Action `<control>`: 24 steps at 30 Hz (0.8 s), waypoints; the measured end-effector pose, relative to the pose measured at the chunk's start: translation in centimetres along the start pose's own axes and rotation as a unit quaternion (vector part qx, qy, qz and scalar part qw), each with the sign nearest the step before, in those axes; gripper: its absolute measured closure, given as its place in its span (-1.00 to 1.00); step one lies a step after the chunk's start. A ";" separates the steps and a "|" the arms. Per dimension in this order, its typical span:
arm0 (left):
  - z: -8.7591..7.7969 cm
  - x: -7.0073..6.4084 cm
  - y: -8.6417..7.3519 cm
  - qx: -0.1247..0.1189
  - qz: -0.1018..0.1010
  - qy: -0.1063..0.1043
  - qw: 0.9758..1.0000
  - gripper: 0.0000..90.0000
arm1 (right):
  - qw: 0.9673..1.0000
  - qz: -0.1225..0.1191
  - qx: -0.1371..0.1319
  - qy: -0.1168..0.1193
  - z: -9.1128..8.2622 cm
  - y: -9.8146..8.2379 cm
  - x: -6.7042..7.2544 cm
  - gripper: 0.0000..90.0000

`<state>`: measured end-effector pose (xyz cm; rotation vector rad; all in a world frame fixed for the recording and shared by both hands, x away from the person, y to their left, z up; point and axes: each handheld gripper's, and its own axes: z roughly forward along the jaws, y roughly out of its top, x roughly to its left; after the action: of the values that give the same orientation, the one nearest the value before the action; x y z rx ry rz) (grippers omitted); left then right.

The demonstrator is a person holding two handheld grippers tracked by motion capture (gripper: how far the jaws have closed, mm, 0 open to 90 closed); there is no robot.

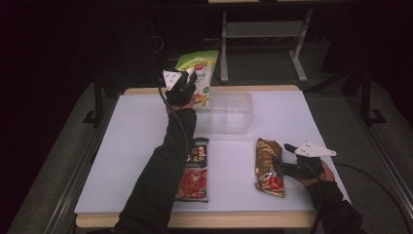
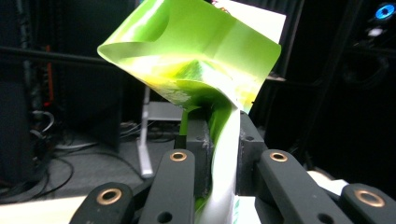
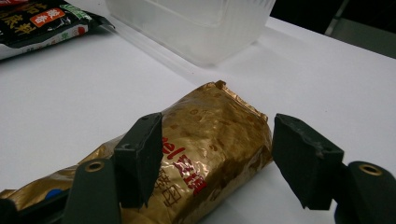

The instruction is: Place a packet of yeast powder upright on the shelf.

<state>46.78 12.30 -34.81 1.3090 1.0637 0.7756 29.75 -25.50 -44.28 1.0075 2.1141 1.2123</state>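
Two grippers at work. Left gripper (image 1: 181, 80), upper centre of high view: jaws clamped on green pouch (image 1: 198, 68), held off table above left end of clear plastic container (image 1: 229, 113); pouch lower part hidden behind hand, print too small to read. Right gripper (image 3: 217, 158): jaws apart, straddling gold packet (image 3: 205, 140) lying on white table (image 1: 136, 131), lower right of high view; contact unclear. Dark red-and-black packet (image 1: 195, 170), lower centre, partly covered by left sleeve (image 1: 158, 180).
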 end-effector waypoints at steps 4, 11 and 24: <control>0.2 -0.3 -1.2 0.001 -0.007 -0.011 1.000 0.77 | 1.000 -0.003 0.002 0.000 0.1 -0.1 0.0 -0.26; 0.6 -1.0 -2.5 0.058 0.031 -0.052 0.996 0.77 | 1.000 -0.006 0.006 0.001 0.1 -0.1 0.1 -0.26; -0.5 1.4 0.6 0.179 0.106 -0.138 0.968 0.49 | 1.000 -0.014 0.016 0.009 0.5 -0.1 0.4 -0.26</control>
<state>46.85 13.87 -34.41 1.8053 0.8717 0.5469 29.84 -25.00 -44.65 0.9811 2.1596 1.1819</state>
